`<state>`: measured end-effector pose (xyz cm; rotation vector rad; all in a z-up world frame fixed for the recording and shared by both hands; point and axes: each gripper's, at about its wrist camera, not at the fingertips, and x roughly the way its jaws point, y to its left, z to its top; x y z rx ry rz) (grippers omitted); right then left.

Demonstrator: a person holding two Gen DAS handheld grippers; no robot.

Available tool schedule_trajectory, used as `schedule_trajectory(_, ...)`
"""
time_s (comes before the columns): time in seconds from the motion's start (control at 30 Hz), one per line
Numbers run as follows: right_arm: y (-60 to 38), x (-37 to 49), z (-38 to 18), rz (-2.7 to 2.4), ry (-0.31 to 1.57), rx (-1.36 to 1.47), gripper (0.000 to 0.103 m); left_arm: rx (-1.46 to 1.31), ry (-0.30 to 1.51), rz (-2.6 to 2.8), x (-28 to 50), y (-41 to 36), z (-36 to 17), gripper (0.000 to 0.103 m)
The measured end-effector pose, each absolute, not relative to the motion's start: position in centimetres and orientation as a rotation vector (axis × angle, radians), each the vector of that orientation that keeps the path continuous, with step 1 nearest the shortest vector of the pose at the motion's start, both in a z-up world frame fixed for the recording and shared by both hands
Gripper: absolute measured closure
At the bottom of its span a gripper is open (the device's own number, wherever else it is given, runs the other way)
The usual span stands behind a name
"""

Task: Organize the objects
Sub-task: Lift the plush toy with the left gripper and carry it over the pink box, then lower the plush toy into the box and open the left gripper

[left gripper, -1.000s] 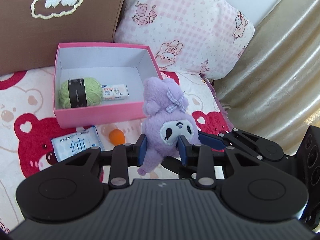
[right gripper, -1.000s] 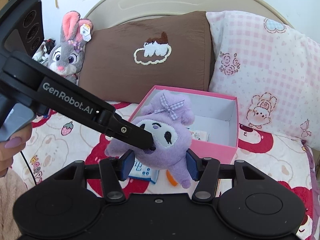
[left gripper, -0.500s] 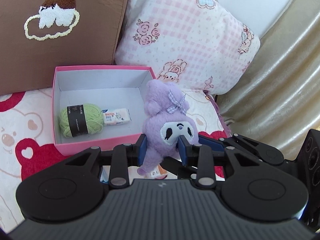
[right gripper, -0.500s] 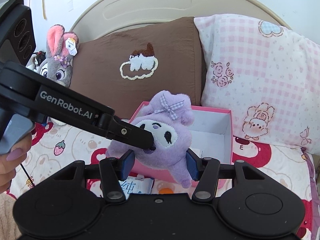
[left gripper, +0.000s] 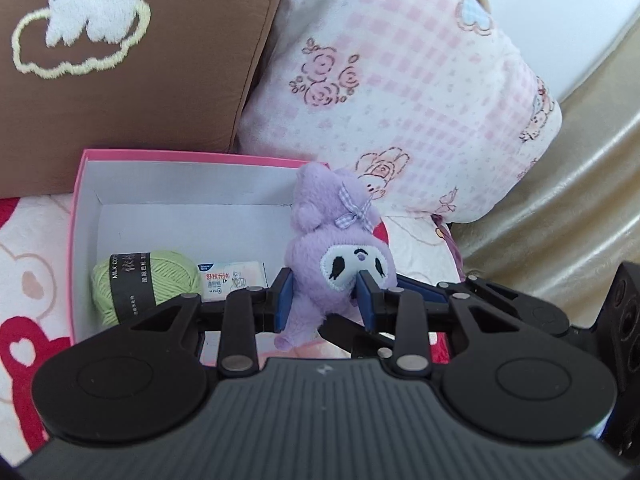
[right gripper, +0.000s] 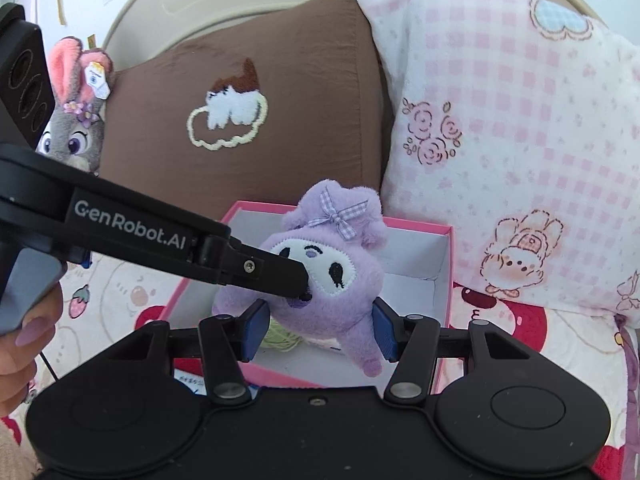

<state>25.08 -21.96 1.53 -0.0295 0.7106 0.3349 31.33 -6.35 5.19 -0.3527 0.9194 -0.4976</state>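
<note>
A purple plush toy (left gripper: pixel 340 240) with a checked bow is held by both grippers above the pink box (left gripper: pixel 78 184). My left gripper (left gripper: pixel 324 300) is shut on its body. My right gripper (right gripper: pixel 320 330) is shut on it too, from the other side; the toy (right gripper: pixel 336 256) hangs over the box's (right gripper: pixel 446 264) open inside. The left gripper's finger (right gripper: pixel 256 270) crosses in front of the toy's face. Inside the box lie a green yarn ball (left gripper: pixel 160 276) and a small tissue pack (left gripper: pixel 234 280).
A brown cushion (right gripper: pixel 280 120) and a pink checked pillow (right gripper: pixel 520 140) stand behind the box. A grey rabbit plush (right gripper: pixel 76 128) sits at the far left. The bed cover (left gripper: pixel 24 280) has red bear prints. A beige curtain (left gripper: pixel 592 184) hangs on the right.
Both grippers have carried the purple plush forward, from in front of the box to above its open inside. The blue pack and orange object on the cover have dropped out of the left view.
</note>
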Motion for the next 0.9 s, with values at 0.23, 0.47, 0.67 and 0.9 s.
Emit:
schedule_trajectory(0.23, -22.5, 28.4, -3.1, 0.302, 0.736, -0.036, 0.043, -0.409, 0.979, -0.484, 35.3, -6.4, -0.1, 0.07)
schedule_trajectory(0.47, -21.9, 30.3, -5.9, 0.24, 0.776, -0.111, 0.044, -0.456, 1.048, -0.483, 38.3, -6.8, -3.9, 0.07)
schedule_trajectory(0.67, -21.7, 30.9, -6.7, 0.238, 0.783, -0.148, 0.044, -0.472, 1.043, -0.474, 38.8, -6.9, -4.9, 0.07)
schedule_trajectory(0.9, -21.5, 31.8, -7.7, 0.212, 0.823, -0.184, 0.044, -0.517, 1.081, -0.474, 40.0, -7.0, -6.6, 0.07)
